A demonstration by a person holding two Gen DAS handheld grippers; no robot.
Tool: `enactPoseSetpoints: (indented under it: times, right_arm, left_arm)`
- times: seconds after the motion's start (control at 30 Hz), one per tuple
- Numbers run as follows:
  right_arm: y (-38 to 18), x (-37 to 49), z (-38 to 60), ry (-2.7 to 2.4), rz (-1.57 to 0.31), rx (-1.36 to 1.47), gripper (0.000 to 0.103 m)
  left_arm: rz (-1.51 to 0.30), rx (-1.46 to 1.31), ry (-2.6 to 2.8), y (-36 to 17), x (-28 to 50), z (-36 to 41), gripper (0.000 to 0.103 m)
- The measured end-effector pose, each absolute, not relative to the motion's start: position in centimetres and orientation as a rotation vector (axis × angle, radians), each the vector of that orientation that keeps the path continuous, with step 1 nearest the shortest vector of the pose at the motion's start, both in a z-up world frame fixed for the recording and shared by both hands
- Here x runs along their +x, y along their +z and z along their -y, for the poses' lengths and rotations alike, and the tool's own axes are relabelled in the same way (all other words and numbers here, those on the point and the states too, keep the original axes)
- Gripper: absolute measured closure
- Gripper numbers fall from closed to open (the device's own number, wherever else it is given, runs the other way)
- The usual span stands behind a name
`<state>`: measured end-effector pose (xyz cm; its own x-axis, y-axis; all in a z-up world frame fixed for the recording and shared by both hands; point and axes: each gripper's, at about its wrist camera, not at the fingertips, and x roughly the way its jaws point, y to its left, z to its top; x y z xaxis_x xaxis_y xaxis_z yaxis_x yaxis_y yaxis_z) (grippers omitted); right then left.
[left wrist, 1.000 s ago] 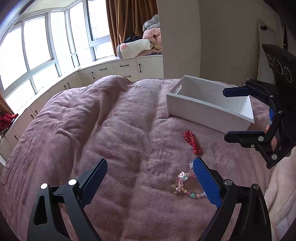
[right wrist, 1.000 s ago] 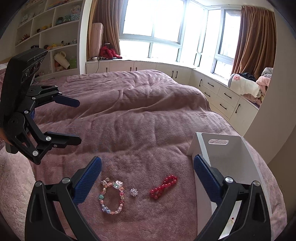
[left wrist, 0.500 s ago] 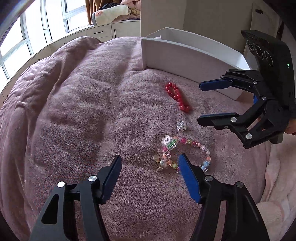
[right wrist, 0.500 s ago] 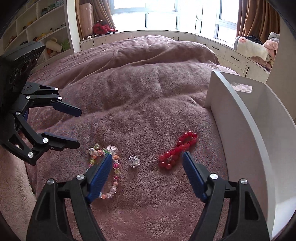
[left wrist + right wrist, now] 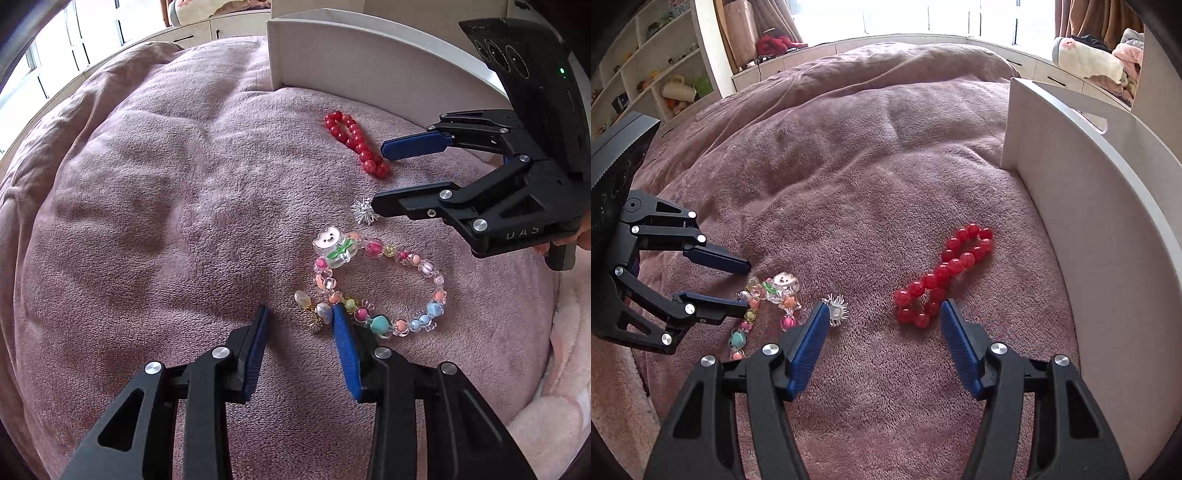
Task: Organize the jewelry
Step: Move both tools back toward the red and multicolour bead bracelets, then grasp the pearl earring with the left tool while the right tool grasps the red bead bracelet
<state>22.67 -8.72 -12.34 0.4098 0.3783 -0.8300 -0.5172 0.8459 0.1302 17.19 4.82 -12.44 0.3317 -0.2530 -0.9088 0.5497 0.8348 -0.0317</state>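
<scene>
Red bead bracelet (image 5: 943, 277) lies flat on the bed blanket (image 5: 849, 177), squashed into a narrow doubled strand. In the right wrist view its long axis runs diagonally, near end at lower left, far end pointing up-right toward the white tray (image 5: 1108, 236). In the left wrist view it runs from upper left down to lower right (image 5: 356, 143). It sits near the tray wall, not touching it.

Right tongs (image 5: 881, 314) spread wide, low over the blanket, holding nothing. Right blue finger tip just beside the near end of the red strand, cannot tell if touching. Left blue finger tip against the small clear spiky charm (image 5: 836, 309).

Multicolor bead bracelet (image 5: 376, 284) lies as an open loop left of the charm, with a white bear-face bead (image 5: 327, 238) on its far side. Left tongs (image 5: 299, 314) partly spread, holding nothing, tips down at the blanket; right blue finger at the near edge of that loop beside a dangling pendant (image 5: 323, 312).

Charm (image 5: 364, 211) sits between the two bracelets, apart from both.

Shelves with toys (image 5: 665, 85) and windows behind the bed.
</scene>
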Motion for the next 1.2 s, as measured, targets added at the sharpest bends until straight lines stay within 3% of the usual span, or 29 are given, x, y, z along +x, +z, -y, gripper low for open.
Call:
enactPoseSetpoints:
  times: [0.1,0.2,0.27,0.33,0.63,0.67,0.7,1.2]
  right_arm:
    - [-12.8,23.1,9.1,0.564,-1.013,-0.12,0.045]
    - [-13.3,23.8,10.1,0.552,-1.038,-0.056,0.057]
    - [-13.5,24.1,10.7,0.539,-1.05,-0.038,0.071]
    - [-13.5,24.2,10.9,0.536,-1.048,-0.051,0.076]
    - [-12.6,23.7,11.2,0.556,-1.041,-0.043,0.081]
    - [-12.4,23.6,11.2,0.562,-1.037,-0.038,0.091]
    - [-12.2,23.4,11.2,0.566,-1.036,-0.037,0.092]
    - [-7.3,21.3,12.0,0.606,-0.962,-0.018,0.092]
  left_arm:
    - [-1.116,0.297,-0.526,-12.5,17.5,-5.1,0.072]
    - [-1.138,0.222,-0.52,-12.5,18.1,-6.2,0.081]
    - [-1.147,0.175,-0.527,-12.5,18.4,-6.8,0.081]
    - [-1.139,0.193,-0.521,-12.6,18.3,-6.6,0.081]
    - [-1.115,0.202,-0.491,-11.7,17.8,-6.4,0.081]
    - [-1.112,0.198,-0.488,-11.6,17.7,-6.5,0.081]
    - [-1.11,0.192,-0.485,-11.4,17.6,-6.6,0.081]
    - [-1.057,0.116,-0.449,-7.9,16.2,-8.3,0.081]
